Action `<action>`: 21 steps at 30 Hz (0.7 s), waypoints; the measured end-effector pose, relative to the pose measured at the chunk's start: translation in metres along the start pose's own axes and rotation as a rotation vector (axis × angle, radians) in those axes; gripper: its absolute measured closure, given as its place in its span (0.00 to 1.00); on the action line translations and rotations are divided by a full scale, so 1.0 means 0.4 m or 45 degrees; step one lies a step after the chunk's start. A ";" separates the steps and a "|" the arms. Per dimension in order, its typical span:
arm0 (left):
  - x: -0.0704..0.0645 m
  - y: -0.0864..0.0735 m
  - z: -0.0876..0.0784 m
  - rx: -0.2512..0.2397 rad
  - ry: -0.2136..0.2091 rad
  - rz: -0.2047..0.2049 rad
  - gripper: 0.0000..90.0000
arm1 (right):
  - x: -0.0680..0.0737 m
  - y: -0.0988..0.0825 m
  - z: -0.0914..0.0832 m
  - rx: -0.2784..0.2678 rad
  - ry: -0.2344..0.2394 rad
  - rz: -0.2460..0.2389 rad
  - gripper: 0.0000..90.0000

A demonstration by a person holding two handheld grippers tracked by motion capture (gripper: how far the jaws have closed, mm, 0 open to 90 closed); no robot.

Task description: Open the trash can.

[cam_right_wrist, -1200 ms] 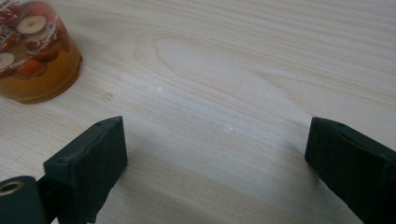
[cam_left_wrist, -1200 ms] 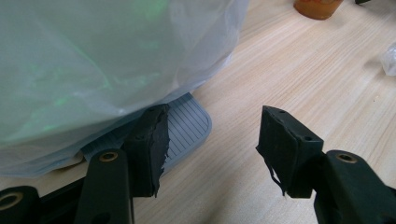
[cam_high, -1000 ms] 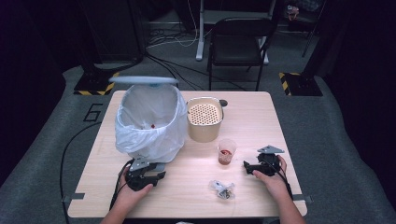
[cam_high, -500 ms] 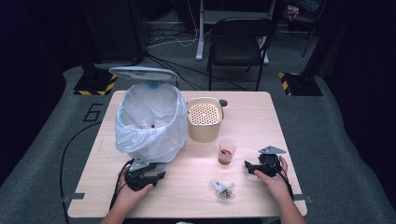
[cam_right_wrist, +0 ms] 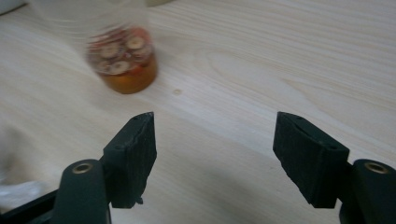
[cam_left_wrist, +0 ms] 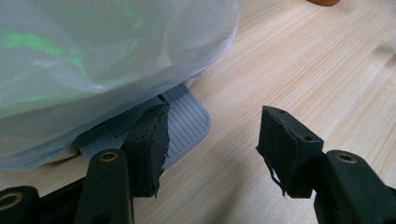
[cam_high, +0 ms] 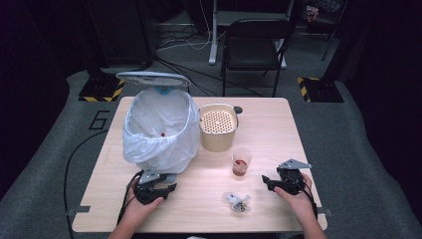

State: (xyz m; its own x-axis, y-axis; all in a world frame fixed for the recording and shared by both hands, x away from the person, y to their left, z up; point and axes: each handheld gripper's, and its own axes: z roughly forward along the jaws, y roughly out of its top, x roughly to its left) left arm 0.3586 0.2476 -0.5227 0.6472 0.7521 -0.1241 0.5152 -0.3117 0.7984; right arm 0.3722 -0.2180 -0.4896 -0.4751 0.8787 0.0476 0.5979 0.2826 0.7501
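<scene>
While the tabletop carries everything for what looks like a clear-up, little of it seems done yet. Biggest is the bag-lined bin at the left, its lid raised at the back and a small red scrap lying inside the liner. One jaw of the left gripper rests on the bin's grey pedal, which probably keeps the lid up; its jaws stand apart with nothing between them. Just beside the bin is the beige pot with a perforated insert, which looks empty from above.

Near the pot, toward the person, the clear plastic cup stands upright with reddish leftovers in its bottom, untouched. The right gripper hangs near it, pointing its way; its jaws have just been closing, yet they are apart and hold nothing, the cup ahead of them. Smallest, the crumpled wrapper lies between the two grippers. Cup and wrapper both remain to be binned, I judge.
</scene>
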 end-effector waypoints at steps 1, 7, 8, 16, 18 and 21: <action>0.001 0.000 0.000 -0.006 -0.002 -0.002 0.48 | 0.021 0.000 -0.017 -0.023 0.036 -0.018 0.36; 0.001 0.000 0.001 -0.007 -0.001 -0.004 0.48 | 0.081 0.001 -0.043 -0.061 0.089 -0.105 0.35; 0.001 0.000 0.001 -0.007 -0.002 -0.005 0.48 | 0.081 0.001 -0.043 -0.061 0.089 -0.105 0.35; 0.003 0.001 0.000 -0.003 -0.009 -0.016 0.48 | 0.137 0.004 -0.036 -0.053 0.198 -0.183 0.34; 0.001 0.000 0.002 -0.015 0.002 -0.014 0.48 | 0.143 0.006 -0.033 -0.050 0.209 -0.193 0.34; -0.001 0.000 0.001 -0.001 0.005 -0.003 0.48 | 0.158 0.005 -0.025 -0.039 0.190 -0.229 0.34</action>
State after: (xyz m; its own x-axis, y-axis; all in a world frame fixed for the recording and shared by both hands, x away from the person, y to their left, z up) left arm 0.3584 0.2470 -0.5228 0.6436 0.7553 -0.1235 0.5164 -0.3094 0.7985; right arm 0.3369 -0.1659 -0.4786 -0.6635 0.7481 0.0067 0.4764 0.4155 0.7749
